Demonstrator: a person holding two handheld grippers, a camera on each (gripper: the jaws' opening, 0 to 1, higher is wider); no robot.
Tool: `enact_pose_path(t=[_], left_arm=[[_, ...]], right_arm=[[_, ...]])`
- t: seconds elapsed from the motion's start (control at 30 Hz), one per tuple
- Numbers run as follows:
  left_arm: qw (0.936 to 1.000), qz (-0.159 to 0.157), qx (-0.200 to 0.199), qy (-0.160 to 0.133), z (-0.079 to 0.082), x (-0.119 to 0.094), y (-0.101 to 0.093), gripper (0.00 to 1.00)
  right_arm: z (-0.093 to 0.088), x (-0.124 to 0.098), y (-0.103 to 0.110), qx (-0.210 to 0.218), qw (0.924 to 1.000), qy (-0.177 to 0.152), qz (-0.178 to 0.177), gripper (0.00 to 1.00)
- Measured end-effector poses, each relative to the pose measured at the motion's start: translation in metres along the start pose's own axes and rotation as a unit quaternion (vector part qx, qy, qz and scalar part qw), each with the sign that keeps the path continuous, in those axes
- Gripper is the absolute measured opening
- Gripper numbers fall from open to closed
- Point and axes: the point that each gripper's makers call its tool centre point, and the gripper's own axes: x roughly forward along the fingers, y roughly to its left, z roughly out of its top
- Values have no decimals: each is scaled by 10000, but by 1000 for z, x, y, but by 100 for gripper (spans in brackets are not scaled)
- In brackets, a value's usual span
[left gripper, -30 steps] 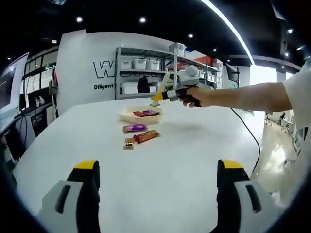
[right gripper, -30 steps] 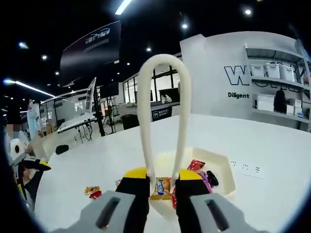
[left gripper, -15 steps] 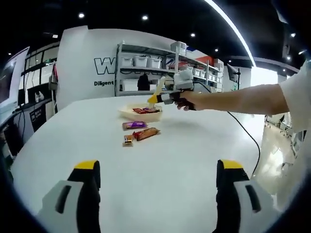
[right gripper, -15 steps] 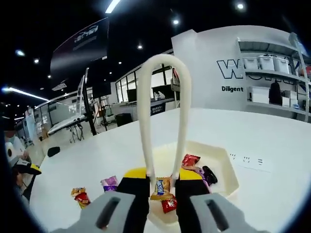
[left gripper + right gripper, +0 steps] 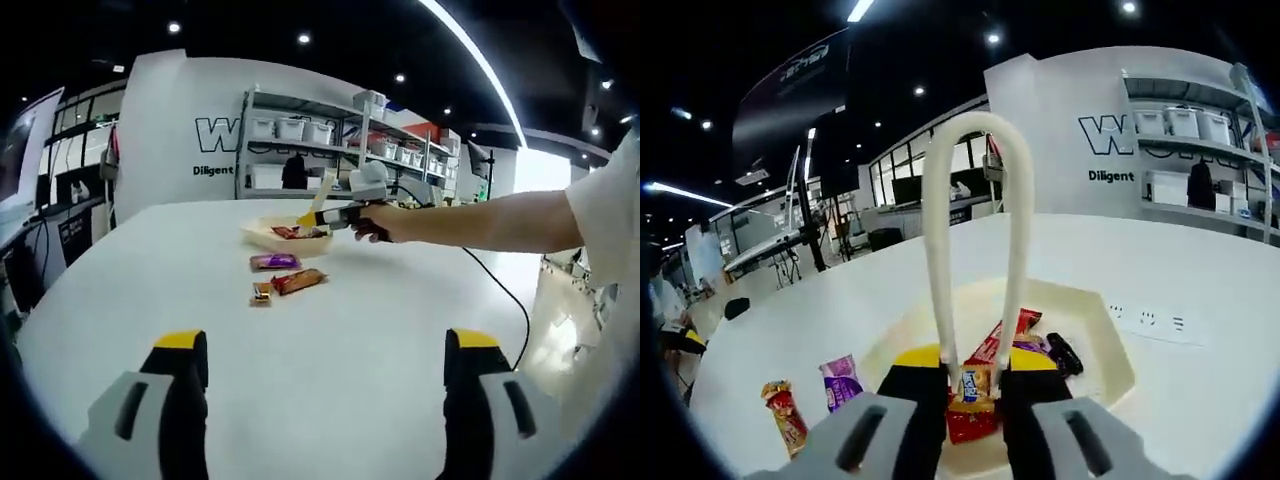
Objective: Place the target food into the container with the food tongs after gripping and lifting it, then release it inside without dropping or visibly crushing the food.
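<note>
Right hand-held gripper [image 5: 975, 385] clamps the tongs [image 5: 974, 250], snack [image 5: 975, 382] pinched low centre over the tray [image 5: 1110, 375], positioned for release. Left hand-held gripper [image 5: 325, 375] idle, jaws apart, above the counter [image 5: 330, 320].

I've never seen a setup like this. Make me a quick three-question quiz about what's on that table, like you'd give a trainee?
1. True or false: the cream looped plastic tongs in the right hand-held gripper hold a small orange-wrapped snack over the shallow cream tray.
2. How many wrapped snacks lie on the white table outside the tray in the left gripper view?
3. Is the left hand-held gripper A) open, B) shut on tongs?

Key: 1 true; 2 three: purple snack, orange-red bar, small gold sweet; 3 A.
</note>
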Motion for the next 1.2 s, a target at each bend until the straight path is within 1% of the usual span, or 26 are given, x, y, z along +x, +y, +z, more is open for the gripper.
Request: enact_pose_path(t=[0.07, 0.27, 0.4, 0.5, 0.6, 0.67, 0.9, 0.93, 0.97, 1.03, 1.07, 1.13, 1.17, 1.2], left_arm=[[10000, 2, -6, 13, -1, 1, 1, 97], [10000, -4, -11, 87, -6, 1, 1, 96], [10000, -11, -26, 64, -6, 0, 1, 96], [9999, -7, -55, 96, -9, 0, 2, 96], [9999, -48, -104, 100, -10, 1, 0, 95], [9999, -64, -106, 79, -9, 1, -1, 95], [9999, -88, -84, 48, -7, -1, -5, 94], [9999, -85, -82, 40, -7, -2, -5, 94], [9999, -83, -87, 36, -7, -3, -5, 94], [9999, -78, -79, 26, -6, -4, -5, 94], [10000, -67, -68, 30, -6, -5, -5, 94], [10000, -68, -65, 27, -6, -6, -6, 93], [10000, -72, -64, 16, -5, -7, -7, 93], [10000, -74, -63, 5, -5, -8, -8, 93]], right_arm=[[0, 0, -2, 57, 10000, -20, -12, 13], [-3, -1, -3, -19, 10000, 10, -46, 12], [3, -6, -3, 44, 9999, -110, -70, 13], [7, -9, 0, 100, 9998, -181, -32, 13], [6, -12, 7, -17, 9999, -144, 32, 13], [6, -13, 10, -13, 9999, -161, 52, 13], [7, -21, 32, -102, 9992, -203, 335, 13], [13, -26, 43, -190, 9979, -331, 518, 13], [14, -28, 49, -135, 9975, -327, 612, 13], [18, -31, 56, -276, 9966, -360, 681, 13], [19, -33, 64, -225, 9957, -333, 837, 13], [20, -37, 73, -352, 9944, -329, 945, 13], [18, -40, 83, -296, 9925, -296, 1147, 13], [18, -41, 85, -335, 9926, -303, 1128, 13]])
